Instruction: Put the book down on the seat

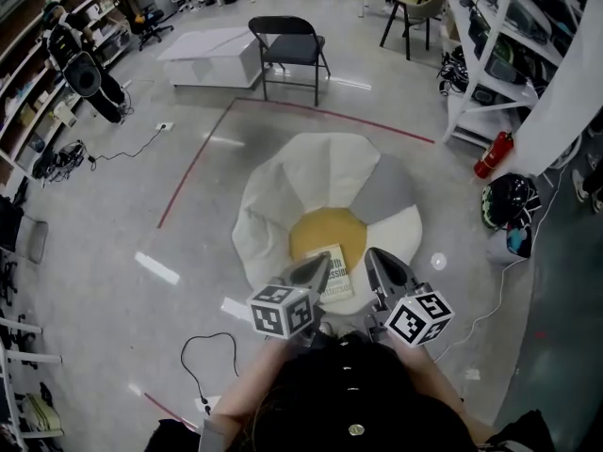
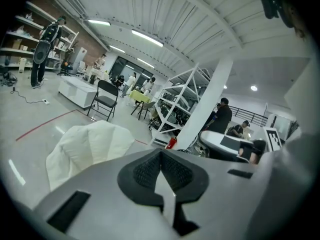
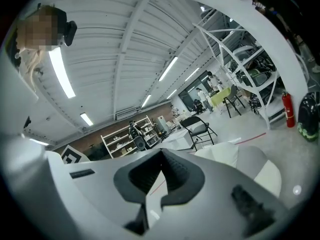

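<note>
A pale book (image 1: 334, 272) with dark print lies flat on the yellow middle of the white and grey beanbag seat (image 1: 311, 172). Its near left corner is hidden behind my left gripper (image 1: 314, 269). That gripper hovers just above the seat's near edge, shut with nothing in it. My right gripper (image 1: 381, 264) hangs beside it to the right of the book, also shut and empty. In the left gripper view the shut gripper (image 2: 161, 158) points over the beanbag (image 2: 87, 144). The right gripper view has the shut gripper (image 3: 161, 159) above the beanbag (image 3: 245, 160).
A black folding chair (image 1: 290, 49) and a low white platform (image 1: 211, 56) stand beyond the seat. Shelving lines both sides. A red fire extinguisher (image 1: 493, 154) and a dark helmet (image 1: 509, 201) lie at the right. A black cable (image 1: 200, 348) runs near my feet. People stand by a table (image 2: 222, 119).
</note>
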Demonstrator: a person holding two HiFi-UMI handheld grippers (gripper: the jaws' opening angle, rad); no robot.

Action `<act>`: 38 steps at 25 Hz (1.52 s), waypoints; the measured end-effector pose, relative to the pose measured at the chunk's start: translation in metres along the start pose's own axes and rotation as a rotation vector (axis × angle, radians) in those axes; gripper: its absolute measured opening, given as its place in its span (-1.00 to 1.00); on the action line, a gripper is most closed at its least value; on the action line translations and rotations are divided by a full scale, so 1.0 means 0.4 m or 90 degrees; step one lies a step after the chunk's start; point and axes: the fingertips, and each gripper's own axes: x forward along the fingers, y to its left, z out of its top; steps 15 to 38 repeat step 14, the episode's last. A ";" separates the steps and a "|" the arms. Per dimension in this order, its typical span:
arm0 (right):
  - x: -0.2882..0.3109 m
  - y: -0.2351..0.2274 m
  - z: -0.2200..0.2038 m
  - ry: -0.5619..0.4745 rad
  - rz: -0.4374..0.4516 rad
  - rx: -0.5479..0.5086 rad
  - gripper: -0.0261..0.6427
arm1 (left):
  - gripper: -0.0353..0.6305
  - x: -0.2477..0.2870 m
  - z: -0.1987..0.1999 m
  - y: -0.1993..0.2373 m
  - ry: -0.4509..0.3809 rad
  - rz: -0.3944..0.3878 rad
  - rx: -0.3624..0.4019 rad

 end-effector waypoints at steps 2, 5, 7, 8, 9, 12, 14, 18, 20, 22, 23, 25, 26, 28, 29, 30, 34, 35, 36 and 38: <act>0.006 0.003 -0.006 0.006 0.002 -0.003 -0.89 | -0.87 -0.002 -0.007 0.008 0.003 0.004 -0.003; 0.011 0.005 -0.014 0.015 0.013 -0.007 -0.89 | -0.87 -0.001 -0.016 0.019 0.007 0.012 -0.011; 0.016 0.015 -0.018 0.019 0.019 -0.012 -0.89 | -0.87 -0.007 -0.017 0.028 0.007 0.016 -0.017; 0.020 0.021 -0.019 0.021 0.020 -0.014 -0.89 | -0.86 -0.011 -0.017 0.031 0.007 0.017 -0.020; 0.022 0.026 -0.021 0.024 0.021 -0.016 -0.89 | -0.86 -0.015 -0.017 0.033 0.007 0.017 -0.022; 0.026 0.031 -0.027 0.034 0.020 -0.024 -0.89 | -0.87 -0.015 -0.020 0.031 0.010 0.015 -0.025; 0.027 0.032 -0.032 0.039 0.020 -0.028 -0.89 | -0.87 -0.013 -0.023 0.028 0.013 0.013 -0.024; 0.027 0.032 -0.032 0.039 0.020 -0.028 -0.89 | -0.87 -0.013 -0.023 0.028 0.013 0.013 -0.024; 0.027 0.032 -0.032 0.039 0.020 -0.028 -0.89 | -0.87 -0.013 -0.023 0.028 0.013 0.013 -0.024; 0.027 0.032 -0.032 0.039 0.020 -0.028 -0.89 | -0.87 -0.013 -0.023 0.028 0.013 0.013 -0.024; 0.027 0.032 -0.032 0.039 0.020 -0.028 -0.89 | -0.87 -0.013 -0.023 0.028 0.013 0.013 -0.024; 0.027 0.032 -0.032 0.039 0.020 -0.028 -0.89 | -0.87 -0.013 -0.023 0.028 0.013 0.013 -0.024; 0.027 0.032 -0.032 0.039 0.020 -0.028 -0.89 | -0.87 -0.013 -0.023 0.028 0.013 0.013 -0.024; 0.027 0.032 -0.032 0.039 0.020 -0.028 -0.89 | -0.87 -0.013 -0.023 0.028 0.013 0.013 -0.024; 0.027 0.032 -0.032 0.039 0.020 -0.028 -0.89 | -0.87 -0.013 -0.023 0.028 0.013 0.013 -0.024; 0.027 0.032 -0.032 0.039 0.020 -0.028 -0.89 | -0.87 -0.013 -0.023 0.028 0.013 0.013 -0.024; 0.027 0.032 -0.032 0.039 0.020 -0.028 -0.89 | -0.87 -0.013 -0.023 0.028 0.013 0.013 -0.024; 0.027 0.032 -0.032 0.039 0.020 -0.028 -0.89 | -0.87 -0.013 -0.023 0.028 0.013 0.013 -0.024; 0.027 0.032 -0.032 0.039 0.020 -0.028 -0.89 | -0.87 -0.013 -0.023 0.028 0.013 0.013 -0.024; 0.027 0.032 -0.032 0.039 0.020 -0.028 -0.89 | -0.87 -0.013 -0.023 0.028 0.013 0.013 -0.024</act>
